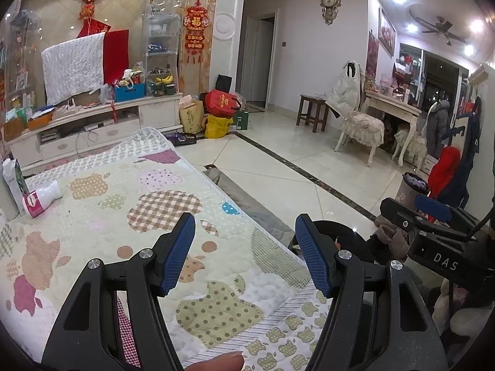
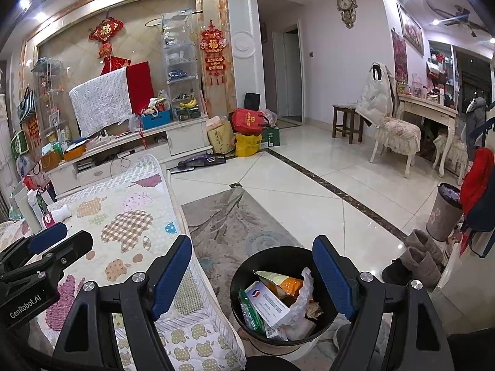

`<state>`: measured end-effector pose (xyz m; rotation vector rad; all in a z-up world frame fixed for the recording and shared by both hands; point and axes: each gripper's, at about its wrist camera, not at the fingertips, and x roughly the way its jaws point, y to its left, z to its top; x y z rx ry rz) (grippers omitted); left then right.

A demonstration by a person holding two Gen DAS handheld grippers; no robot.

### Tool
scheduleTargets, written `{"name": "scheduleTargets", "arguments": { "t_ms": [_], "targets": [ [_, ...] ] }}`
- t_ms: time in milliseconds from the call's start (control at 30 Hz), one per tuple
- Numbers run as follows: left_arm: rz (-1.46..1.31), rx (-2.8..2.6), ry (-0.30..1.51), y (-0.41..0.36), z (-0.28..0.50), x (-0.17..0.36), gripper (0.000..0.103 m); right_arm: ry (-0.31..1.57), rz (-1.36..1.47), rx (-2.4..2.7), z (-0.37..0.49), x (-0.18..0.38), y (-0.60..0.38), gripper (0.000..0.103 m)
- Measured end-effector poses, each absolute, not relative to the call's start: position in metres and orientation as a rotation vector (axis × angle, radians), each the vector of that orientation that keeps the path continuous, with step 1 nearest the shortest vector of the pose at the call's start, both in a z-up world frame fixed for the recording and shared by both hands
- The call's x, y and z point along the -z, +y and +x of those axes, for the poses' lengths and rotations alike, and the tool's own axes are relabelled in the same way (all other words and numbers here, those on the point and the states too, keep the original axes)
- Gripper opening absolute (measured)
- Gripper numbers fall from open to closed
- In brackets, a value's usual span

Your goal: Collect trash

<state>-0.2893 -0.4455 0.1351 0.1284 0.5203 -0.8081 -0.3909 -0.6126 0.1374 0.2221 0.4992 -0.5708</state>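
Hovering over the quilted table cover (image 1: pixel 191 278), left gripper (image 1: pixel 244 253) has jaws wide, nothing between them. Pink-and-white bottle (image 1: pixel 41 199) lies on its side far ahead-left near the table's far edge, cap end pointing right and away, carton (image 1: pixel 14 182) standing just behind it. Right gripper (image 1: pixel 433 225) shows at right edge.

Right wrist view: right gripper (image 2: pixel 250 273) wide, empty, above the black trash bin (image 2: pixel 244 281) already holding wrappers. Bottle (image 2: pixel 57 215) sits far left; left hand looks nearer, likely its pick.
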Motion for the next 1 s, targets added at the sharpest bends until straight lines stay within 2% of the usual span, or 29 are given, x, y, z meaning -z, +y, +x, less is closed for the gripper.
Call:
{"name": "scheduleTargets", "arguments": {
  "t_ms": [1000],
  "targets": [
    [0.134,0.81,0.541,-0.4483,-0.2897,-0.128,0.066,0.499,0.23,0.563,-0.389,-0.1344,-0.6096,0.078]
  ]
}}
